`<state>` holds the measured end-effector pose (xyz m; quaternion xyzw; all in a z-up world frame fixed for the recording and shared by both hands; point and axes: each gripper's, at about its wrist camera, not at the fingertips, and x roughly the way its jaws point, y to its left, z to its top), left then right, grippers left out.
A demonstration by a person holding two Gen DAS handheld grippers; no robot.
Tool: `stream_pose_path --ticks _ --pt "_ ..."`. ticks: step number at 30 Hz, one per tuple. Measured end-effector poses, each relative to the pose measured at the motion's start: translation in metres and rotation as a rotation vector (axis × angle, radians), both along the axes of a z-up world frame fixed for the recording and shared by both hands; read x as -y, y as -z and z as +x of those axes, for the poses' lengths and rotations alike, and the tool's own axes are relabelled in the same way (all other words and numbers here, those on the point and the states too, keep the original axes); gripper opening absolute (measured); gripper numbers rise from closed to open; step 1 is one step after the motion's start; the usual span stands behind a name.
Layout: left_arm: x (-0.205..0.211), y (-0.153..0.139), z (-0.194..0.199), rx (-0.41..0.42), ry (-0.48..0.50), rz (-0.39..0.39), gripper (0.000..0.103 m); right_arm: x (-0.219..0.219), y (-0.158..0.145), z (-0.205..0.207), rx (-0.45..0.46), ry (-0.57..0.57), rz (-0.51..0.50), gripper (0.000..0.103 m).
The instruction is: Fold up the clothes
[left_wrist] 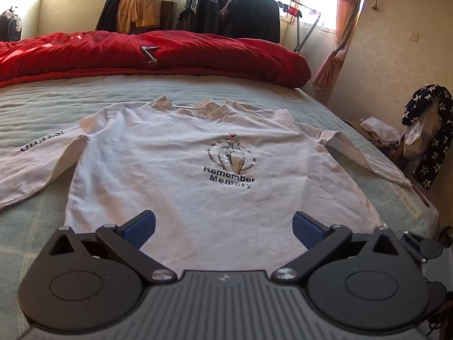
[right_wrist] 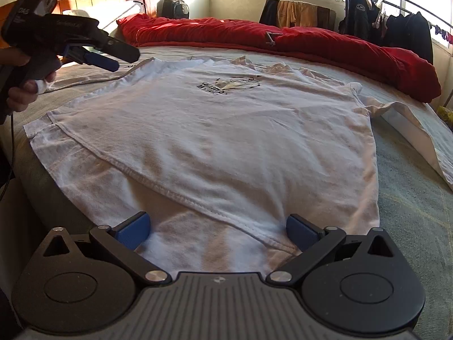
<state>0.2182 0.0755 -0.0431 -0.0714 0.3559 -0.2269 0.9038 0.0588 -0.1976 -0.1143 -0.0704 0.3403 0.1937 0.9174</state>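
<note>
A white long-sleeved shirt (left_wrist: 170, 155) with a "Remember Memory" print lies face up and spread flat on the bed, collar at the far end. Its sleeves (left_wrist: 34, 164) stretch out to both sides. My left gripper (left_wrist: 223, 221) hovers open above the hem end, with nothing between its blue pads. In the right wrist view the shirt (right_wrist: 226, 141) runs away from me, and my right gripper (right_wrist: 218, 222) stands open just over the stitched hem near a corner. At that view's upper left, a hand holds the left gripper (right_wrist: 121, 58) above the shirt's far side.
A rumpled red duvet (left_wrist: 170, 53) lies across the far end of the grey-green sheet (left_wrist: 42, 104). Behind it stand a rack of dark clothes (left_wrist: 240, 14) and windows. A chair with a star-patterned cloth (left_wrist: 433, 130) is at the bed's right side.
</note>
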Motion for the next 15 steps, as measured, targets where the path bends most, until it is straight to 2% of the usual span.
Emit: stream_pose_path --ticks 5,7,8,11,15 --pt "-0.016 0.038 0.049 -0.192 -0.089 -0.168 0.102 0.002 0.000 0.000 -0.002 -0.010 0.002 0.103" --pt "-0.034 0.047 0.050 -0.201 -0.123 -0.222 0.102 0.003 -0.001 0.001 -0.004 -0.018 0.004 0.103" --pt "-0.043 0.047 0.047 -0.188 -0.144 -0.221 0.102 0.003 -0.001 0.001 -0.005 -0.022 0.004 0.103" --pt "-0.067 0.044 0.046 -0.160 -0.286 -0.092 0.102 0.004 -0.001 0.003 -0.006 -0.040 0.003 0.103" --pt "-0.093 0.034 0.061 -0.210 -0.293 -0.144 0.102 0.005 -0.003 0.005 -0.009 -0.059 0.001 0.103"
